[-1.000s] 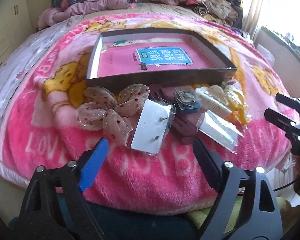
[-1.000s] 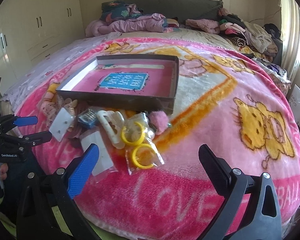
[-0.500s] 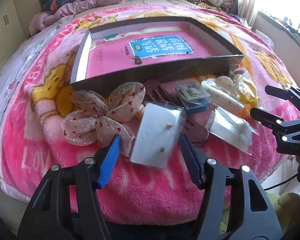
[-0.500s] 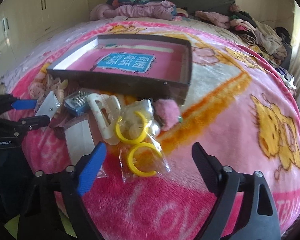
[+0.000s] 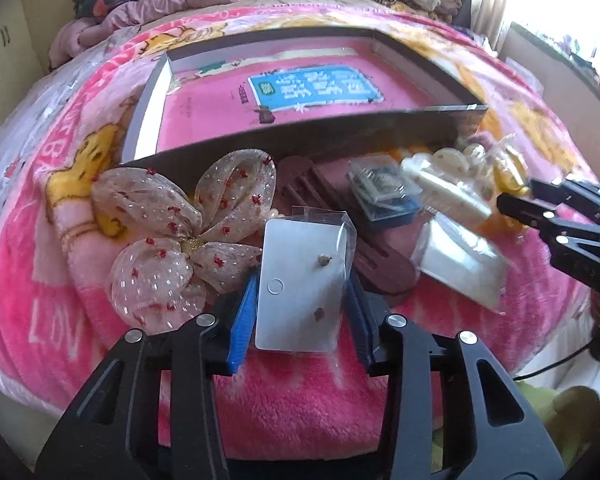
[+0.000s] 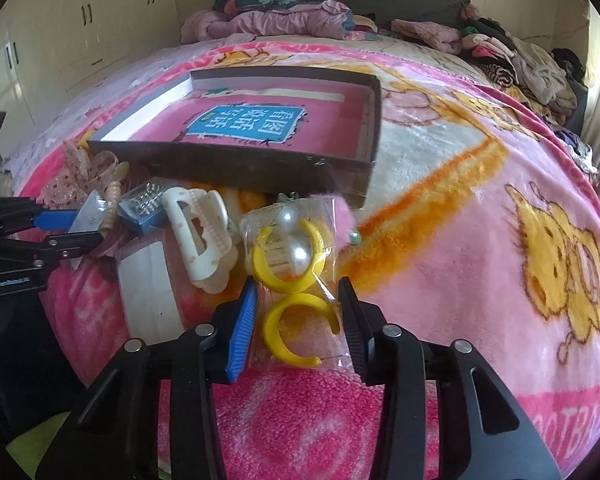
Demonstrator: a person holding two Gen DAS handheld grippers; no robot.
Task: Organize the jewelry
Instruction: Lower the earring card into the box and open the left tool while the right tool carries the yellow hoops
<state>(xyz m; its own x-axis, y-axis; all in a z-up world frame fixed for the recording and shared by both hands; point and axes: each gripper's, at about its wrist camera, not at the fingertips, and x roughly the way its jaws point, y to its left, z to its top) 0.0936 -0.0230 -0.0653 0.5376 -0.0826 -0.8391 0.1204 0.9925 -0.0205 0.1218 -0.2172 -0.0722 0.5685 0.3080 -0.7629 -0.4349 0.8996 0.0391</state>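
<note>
Slick plastic worries me: left gripper (image 5: 300, 312) jaws clenched on the earring card (image 5: 300, 288), right gripper (image 6: 298, 322) jaws closing around the yellow-hoop bag (image 6: 296, 280), grip unconfirmed; either sleeve may slip out.

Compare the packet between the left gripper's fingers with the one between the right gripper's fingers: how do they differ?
The left gripper brackets the stud earring packet, a flat white card with two small studs. The right gripper brackets the yellow hoop packet, with chunky yellow hoops and pearl beads, no visible card. Both are clear plastic bags lying on the pink blanket.
</note>
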